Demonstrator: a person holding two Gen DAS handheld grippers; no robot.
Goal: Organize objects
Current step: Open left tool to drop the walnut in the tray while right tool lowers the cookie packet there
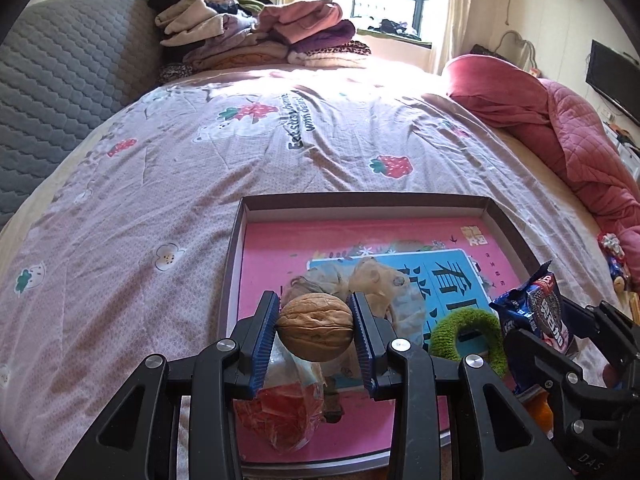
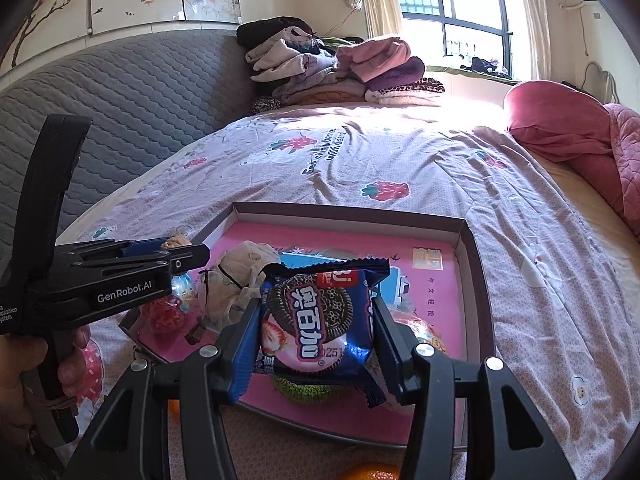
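Each camera sits behind its own gripper and looks forward and steeply down along the two fingers. The left wrist view faces the shallow box at close range, the bed beyond. The right wrist view stands just to the right, equally near. Both share the box, the window and the folded clothes (the neighbouring gripper intrudes at each frame's edge).
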